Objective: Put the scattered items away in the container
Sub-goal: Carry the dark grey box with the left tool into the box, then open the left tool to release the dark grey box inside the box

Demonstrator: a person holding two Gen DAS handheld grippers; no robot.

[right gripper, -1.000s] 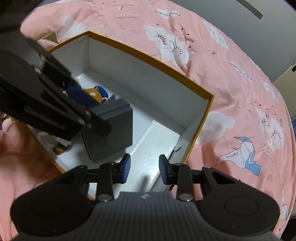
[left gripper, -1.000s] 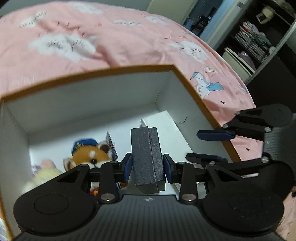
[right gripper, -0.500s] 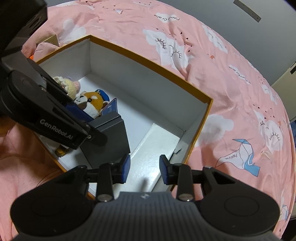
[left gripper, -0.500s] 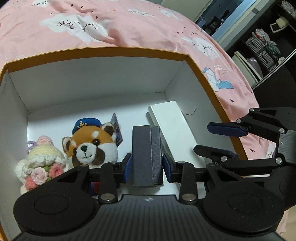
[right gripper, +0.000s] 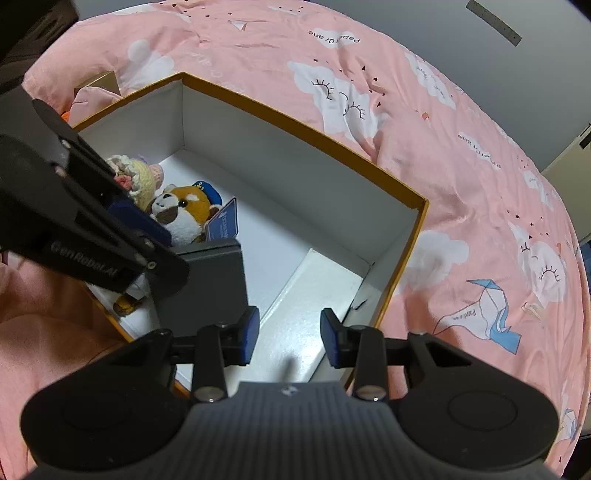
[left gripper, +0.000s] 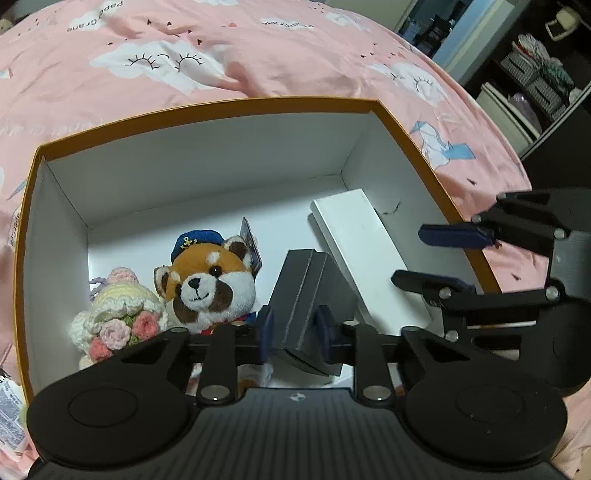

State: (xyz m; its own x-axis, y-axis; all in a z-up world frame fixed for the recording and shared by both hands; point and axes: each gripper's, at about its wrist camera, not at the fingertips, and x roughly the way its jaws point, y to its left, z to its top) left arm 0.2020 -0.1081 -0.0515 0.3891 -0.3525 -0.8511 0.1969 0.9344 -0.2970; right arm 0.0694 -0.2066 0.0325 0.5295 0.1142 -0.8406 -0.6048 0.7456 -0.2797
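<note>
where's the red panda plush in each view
Left wrist: the red panda plush sits left of centre on the box floor, between the crochet bouquet and the grey case.
Right wrist: the same plush lies at middle left, partly behind the left gripper.
Shared landmark: the box's orange rim.

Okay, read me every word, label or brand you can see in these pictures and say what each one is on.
"GenRobot.AI": on the left gripper, seen from the right wrist view.
"PaperCrane": printed repeatedly on the pink bedsheet, clearest near the top of the left wrist view.
Blue tag on the red panda plush: white lettering, too small to read.
Printed paper at the left edge: too blurred to read.
</note>
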